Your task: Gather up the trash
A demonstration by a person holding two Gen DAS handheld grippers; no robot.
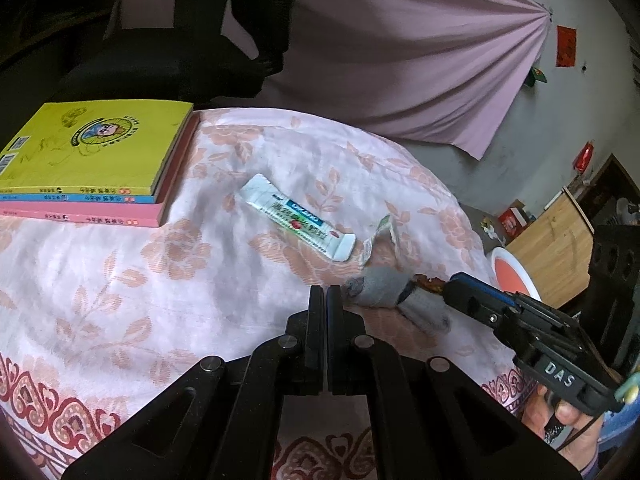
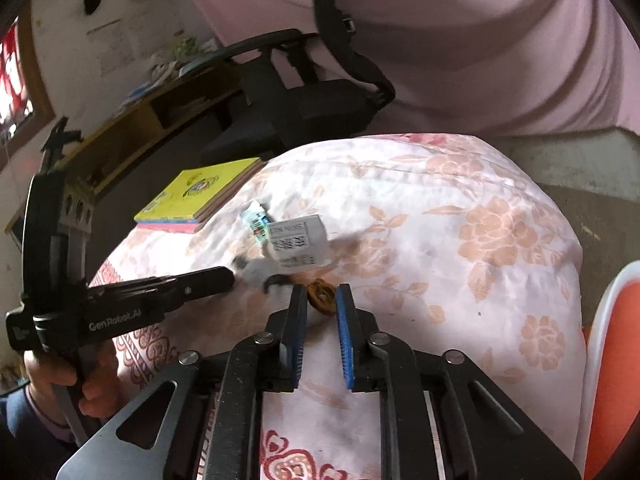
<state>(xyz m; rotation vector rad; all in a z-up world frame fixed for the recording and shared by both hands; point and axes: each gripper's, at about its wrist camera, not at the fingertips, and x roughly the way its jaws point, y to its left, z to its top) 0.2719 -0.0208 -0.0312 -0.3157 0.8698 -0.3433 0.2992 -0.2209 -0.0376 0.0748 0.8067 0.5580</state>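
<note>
On the floral cloth (image 1: pixel 120 280) lie a white toothpaste box (image 1: pixel 298 216), a torn wrapper (image 1: pixel 380 236) and a grey sock-like roll (image 1: pixel 384 290). My left gripper (image 1: pixel 324 294) is shut with nothing in it, its tips just left of the grey roll. My right gripper (image 2: pixel 320 300) is shut on a small brown scrap (image 2: pixel 320 298), low over the cloth. In the left wrist view the right gripper (image 1: pixel 448 292) comes in from the right with the brown scrap (image 1: pixel 430 282) at its tip. The right wrist view also shows the box (image 2: pixel 300 240), the wrapper (image 2: pixel 254 220) and the left gripper (image 2: pixel 232 278).
A stack of books (image 1: pixel 92 160) with a yellow cover sits at the far left of the cloth. A black office chair (image 2: pixel 304 108) stands behind the table. A white-rimmed orange container (image 1: pixel 512 276) sits just off the right edge, beside a wooden board (image 1: pixel 552 248).
</note>
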